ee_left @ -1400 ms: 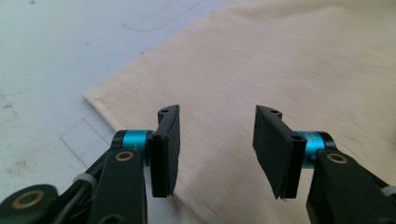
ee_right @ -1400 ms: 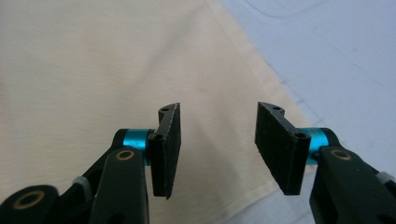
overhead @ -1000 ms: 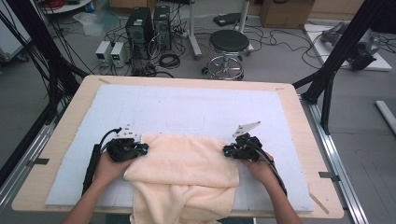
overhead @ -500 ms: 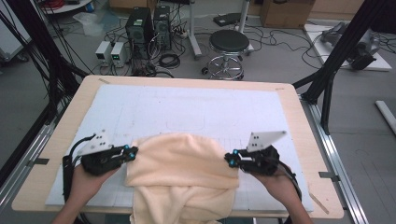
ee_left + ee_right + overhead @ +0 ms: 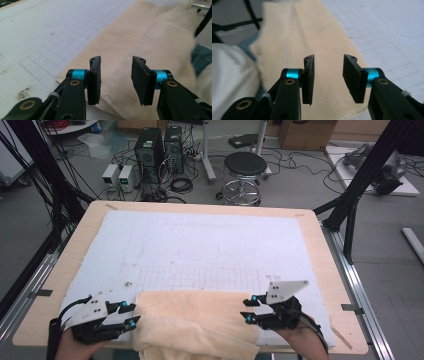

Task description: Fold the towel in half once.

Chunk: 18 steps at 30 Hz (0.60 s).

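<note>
A cream towel (image 5: 195, 320) lies folded on the white gridded mat (image 5: 210, 245) at the table's near edge, and part of it hangs over that edge. My left gripper (image 5: 130, 315) sits at the towel's left side, pointing right. Its jaws have just been opening and stand apart with nothing between them. In the left gripper view the towel (image 5: 140, 37) lies beyond the open left gripper (image 5: 116, 75). My right gripper (image 5: 249, 308) is at the towel's right side, pointing left. Its jaws have also just been opening. Beyond the empty right gripper (image 5: 328, 75) the towel (image 5: 312, 37) stretches away.
The wooden table top (image 5: 327, 265) frames the mat, with black frame posts (image 5: 360, 185) at both sides. On the floor beyond the far edge stand a stool (image 5: 243, 167) and computer towers (image 5: 160, 150) with cables.
Both grippers have drawn back toward the near edge, and the towel's far edge came back with them. Both pairs of jaws were shut on the towel's corners and now stand apart, off the cloth.
</note>
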Tool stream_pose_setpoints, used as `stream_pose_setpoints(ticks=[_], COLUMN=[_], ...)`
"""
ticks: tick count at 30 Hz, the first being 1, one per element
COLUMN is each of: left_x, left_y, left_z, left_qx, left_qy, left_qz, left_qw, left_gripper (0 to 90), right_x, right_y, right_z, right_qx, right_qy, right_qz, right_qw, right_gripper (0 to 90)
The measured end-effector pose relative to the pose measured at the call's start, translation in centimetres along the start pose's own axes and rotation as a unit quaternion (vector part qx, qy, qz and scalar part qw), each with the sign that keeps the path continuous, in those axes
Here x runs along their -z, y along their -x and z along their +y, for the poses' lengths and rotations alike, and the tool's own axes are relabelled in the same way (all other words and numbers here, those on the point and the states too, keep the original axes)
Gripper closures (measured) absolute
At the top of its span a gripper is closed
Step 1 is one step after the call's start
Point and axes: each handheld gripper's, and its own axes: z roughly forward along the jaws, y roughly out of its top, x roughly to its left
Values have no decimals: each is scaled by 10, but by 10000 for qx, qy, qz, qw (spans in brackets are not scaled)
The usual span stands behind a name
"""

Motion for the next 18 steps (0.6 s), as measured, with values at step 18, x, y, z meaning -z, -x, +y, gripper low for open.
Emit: stream_pose_setpoints(ticks=[18], left_x=[-67], left_y=[-63], left_z=[-17], left_qx=[621], left_qy=[-879], left_qz=[-37], left_qw=[9942], left_gripper=[509], right_x=[-72], right_y=[73], right_z=[-29], right_qx=[-360], right_qy=[-869], right_qz=[-265], right_qw=[9952], right_gripper=[460])
